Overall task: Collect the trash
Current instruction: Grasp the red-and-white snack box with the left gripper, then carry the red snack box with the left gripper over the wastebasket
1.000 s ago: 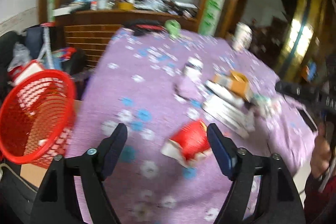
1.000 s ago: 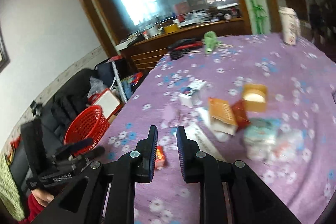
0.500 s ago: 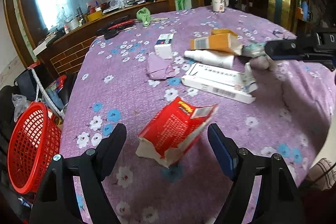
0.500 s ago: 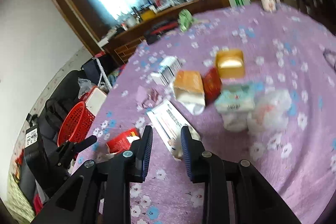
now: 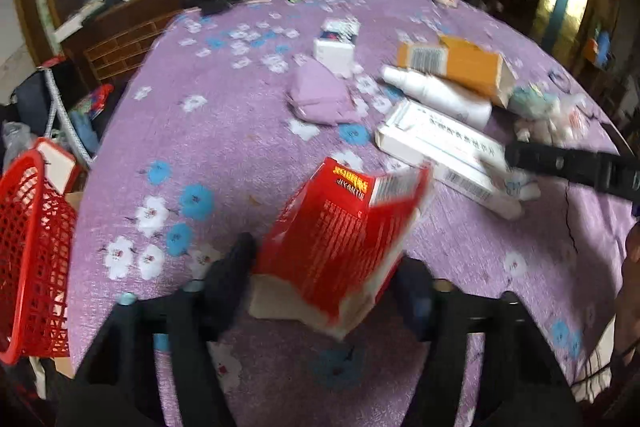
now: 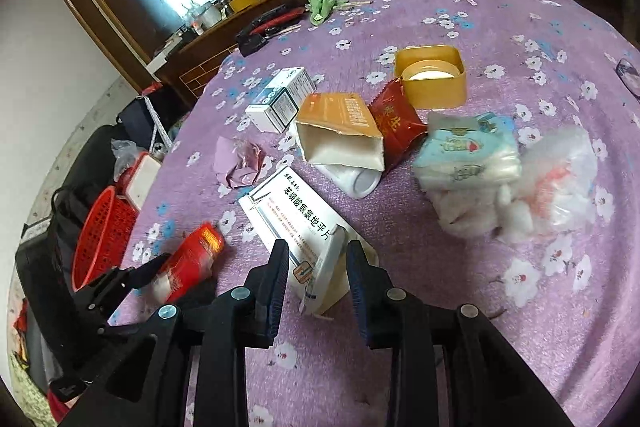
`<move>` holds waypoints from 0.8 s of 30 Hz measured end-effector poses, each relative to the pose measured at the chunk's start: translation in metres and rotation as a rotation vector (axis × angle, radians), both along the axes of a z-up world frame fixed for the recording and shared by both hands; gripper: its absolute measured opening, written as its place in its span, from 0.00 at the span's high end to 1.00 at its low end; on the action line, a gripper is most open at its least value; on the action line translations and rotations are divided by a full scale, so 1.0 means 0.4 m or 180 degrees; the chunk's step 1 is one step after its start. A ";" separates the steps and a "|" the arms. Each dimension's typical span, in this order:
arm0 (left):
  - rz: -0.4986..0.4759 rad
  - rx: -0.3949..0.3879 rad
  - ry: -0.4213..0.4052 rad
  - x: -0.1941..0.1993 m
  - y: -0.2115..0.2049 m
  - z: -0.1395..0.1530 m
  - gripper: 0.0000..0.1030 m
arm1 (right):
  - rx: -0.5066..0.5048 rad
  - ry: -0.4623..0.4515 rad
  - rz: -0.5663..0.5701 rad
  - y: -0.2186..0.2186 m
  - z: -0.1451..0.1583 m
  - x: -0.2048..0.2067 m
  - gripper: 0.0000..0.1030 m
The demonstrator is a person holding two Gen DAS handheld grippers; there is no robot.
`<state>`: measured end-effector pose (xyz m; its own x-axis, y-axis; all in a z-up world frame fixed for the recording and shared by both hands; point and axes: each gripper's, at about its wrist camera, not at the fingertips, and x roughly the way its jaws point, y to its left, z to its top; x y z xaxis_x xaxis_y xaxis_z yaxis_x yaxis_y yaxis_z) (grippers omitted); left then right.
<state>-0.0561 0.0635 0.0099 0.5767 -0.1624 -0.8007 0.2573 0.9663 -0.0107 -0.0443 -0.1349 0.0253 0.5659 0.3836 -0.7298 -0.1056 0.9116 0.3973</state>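
So barely any of this cleanup is done yet, as far as I can judge. The red plastic mesh basket (image 5: pixel 32 259) sits off the left edge of the bench (image 5: pixel 224 147), which has a purple flowered cloth on it, and I can't see anything in it so far.

My left tool (image 5: pixel 324 279) has just been closing around the torn red cardboard box (image 5: pixel 344 239); the box sits between the jaws, but it's too blurry to say they're pinching it yet.

My right tool (image 6: pixel 316 275) has just been opening a bit, and it's spread with the end of the long white medicine carton (image 6: pixel 296 223) between the jaws, not squeezed.

Still left: the orange box (image 6: pixel 340 123), white bottle (image 6: pixel 356 179), small white box (image 6: pixel 280 99), crumpled purple paper (image 6: pixel 240 163), red wrapper (image 6: pixel 396 123), tissue pack (image 6: pixel 468 151) and clear plastic bag (image 6: pixel 560 183).
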 end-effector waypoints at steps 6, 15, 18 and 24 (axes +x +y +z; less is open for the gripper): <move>0.0043 -0.0023 -0.0134 -0.030 -0.005 0.008 0.46 | -0.0144 -0.0076 -0.0070 -0.014 -0.002 -0.017 0.91; 0.0111 -0.0213 -0.0293 -0.087 -0.006 0.040 0.46 | -0.0139 -0.0282 -0.0057 -0.035 0.047 -0.068 0.94; 0.0136 -0.0211 -0.0341 -0.102 -0.008 0.048 0.46 | -0.0126 -0.0368 -0.0045 -0.035 0.068 -0.084 0.94; 0.0190 -0.0302 -0.0400 -0.135 -0.005 0.059 0.46 | -0.0043 -0.0539 -0.0020 -0.040 0.093 -0.129 0.94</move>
